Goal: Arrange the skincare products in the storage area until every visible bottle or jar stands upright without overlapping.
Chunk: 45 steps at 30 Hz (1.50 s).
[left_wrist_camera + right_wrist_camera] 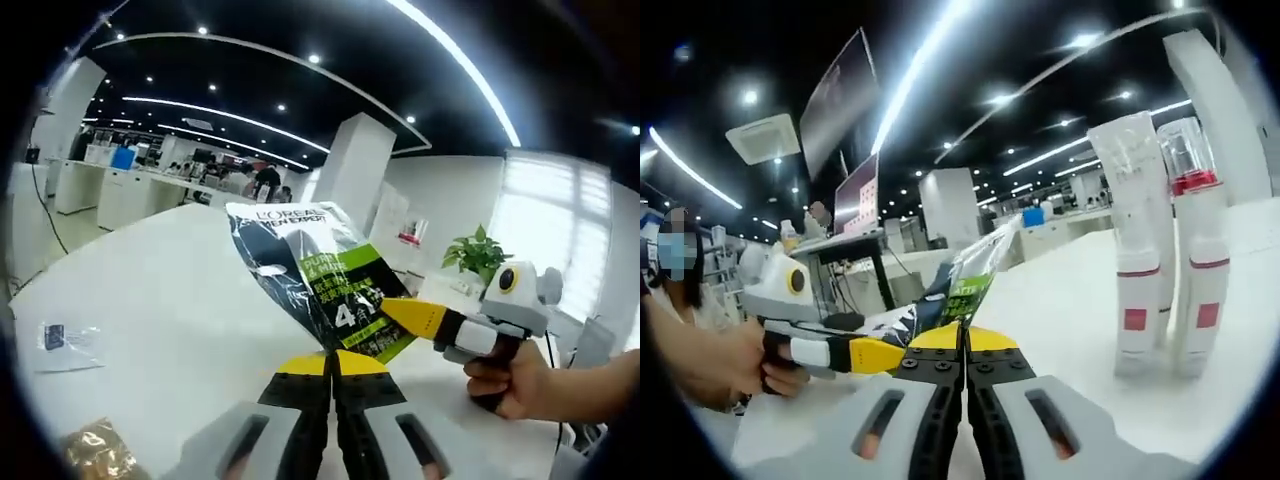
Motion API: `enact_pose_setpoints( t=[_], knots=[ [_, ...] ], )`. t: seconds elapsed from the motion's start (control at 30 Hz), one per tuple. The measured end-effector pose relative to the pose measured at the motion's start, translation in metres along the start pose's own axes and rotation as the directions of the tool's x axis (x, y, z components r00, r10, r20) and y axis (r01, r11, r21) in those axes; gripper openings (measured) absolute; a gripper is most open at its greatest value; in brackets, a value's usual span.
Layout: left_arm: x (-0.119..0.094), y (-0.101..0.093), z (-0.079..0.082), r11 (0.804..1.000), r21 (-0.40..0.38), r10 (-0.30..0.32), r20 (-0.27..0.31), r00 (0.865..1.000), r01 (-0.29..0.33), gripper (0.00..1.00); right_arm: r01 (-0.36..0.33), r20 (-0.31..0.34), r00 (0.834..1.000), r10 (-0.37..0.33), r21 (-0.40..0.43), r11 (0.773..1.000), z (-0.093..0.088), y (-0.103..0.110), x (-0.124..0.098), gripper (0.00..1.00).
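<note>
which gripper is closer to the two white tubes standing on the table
Right. The right gripper sits just beside the white tubes, which stand at the right of its view. The left gripper comes in from the far side, both shut on the L'Oreal sachet.

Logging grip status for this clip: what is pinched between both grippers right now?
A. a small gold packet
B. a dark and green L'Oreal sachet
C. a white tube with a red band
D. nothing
B: the left gripper and the right gripper both clamp the lower edge of the L'Oreal sachet, holding it above the white table.
</note>
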<state>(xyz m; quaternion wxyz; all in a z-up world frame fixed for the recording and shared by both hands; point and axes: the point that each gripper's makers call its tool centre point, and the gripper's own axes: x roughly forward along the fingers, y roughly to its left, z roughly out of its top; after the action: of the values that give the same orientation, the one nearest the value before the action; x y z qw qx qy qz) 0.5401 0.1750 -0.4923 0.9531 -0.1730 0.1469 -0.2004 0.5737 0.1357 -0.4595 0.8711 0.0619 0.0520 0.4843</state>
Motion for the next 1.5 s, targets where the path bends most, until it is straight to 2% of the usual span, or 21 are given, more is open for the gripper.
enact_pose_setpoints(
  t=[0.1, 0.17, 0.2, 0.27, 0.33, 0.43, 1.0, 1.1, 1.2, 1.5],
  knots=[
    [0.004, -0.001, 0.002, 0.999, 0.051, 0.019, 0.002, 1.0, -0.019, 0.0, 0.049, -0.019, 0.999, -0.049, -0.006, 0.999, -0.003, -0.01, 0.0, 0.0],
    [0.009, 0.002, 0.001, 0.998, 0.054, 0.028, -0.01, 1.0, -0.028, 0.0, 0.078, -0.054, 0.996, -0.077, 0.016, 0.997, -0.009, -0.015, 0.001, 0.0],
    [0.011, 0.003, 0.0, 0.998, 0.061, 0.031, -0.018, 0.999, -0.03, 0.0, 0.1, -0.077, 0.992, -0.101, -0.016, 0.995, -0.013, -0.019, 0.001, 0.0],
    [0.017, 0.009, -0.003, 0.991, 0.125, 0.051, -0.051, 0.997, -0.044, 0.0, 0.125, -0.104, 0.986, -0.129, -0.044, 0.991, -0.017, -0.021, 0.004, 0.0],
    [0.02, 0.011, -0.006, 0.985, 0.168, 0.056, -0.078, 0.995, -0.042, 0.0, 0.143, -0.128, 0.981, -0.146, -0.035, 0.989, -0.022, -0.023, 0.004, 0.0],
    [0.022, 0.013, -0.007, 0.987, 0.157, 0.052, -0.085, 0.995, -0.038, 0.0, 0.166, -0.156, 0.973, -0.173, -0.057, 0.984, -0.027, -0.028, 0.005, 0.0],
    [0.024, 0.018, -0.007, 0.995, 0.095, 0.051, -0.09, 0.995, -0.043, 0.0, 0.188, -0.193, 0.96, -0.2, -0.082, 0.979, -0.033, -0.035, 0.007, 0.0],
    [0.026, 0.018, -0.006, 0.994, 0.098, 0.053, -0.089, 0.995, -0.044, 0.0, 0.195, -0.197, 0.959, -0.204, -0.065, 0.979, -0.034, -0.037, 0.007, 0.0],
    [0.032, 0.021, -0.004, 0.995, 0.092, 0.044, -0.093, 0.995, -0.035, 0.0, 0.211, -0.187, 0.958, -0.216, -0.047, 0.976, -0.032, -0.041, 0.009, 0.0],
    [0.05, 0.026, 0.0, 0.993, 0.107, 0.058, -0.106, 0.993, -0.046, 0.0, 0.26, -0.182, 0.945, -0.271, -0.082, 0.962, -0.031, -0.053, 0.014, 0.0]
  ],
)
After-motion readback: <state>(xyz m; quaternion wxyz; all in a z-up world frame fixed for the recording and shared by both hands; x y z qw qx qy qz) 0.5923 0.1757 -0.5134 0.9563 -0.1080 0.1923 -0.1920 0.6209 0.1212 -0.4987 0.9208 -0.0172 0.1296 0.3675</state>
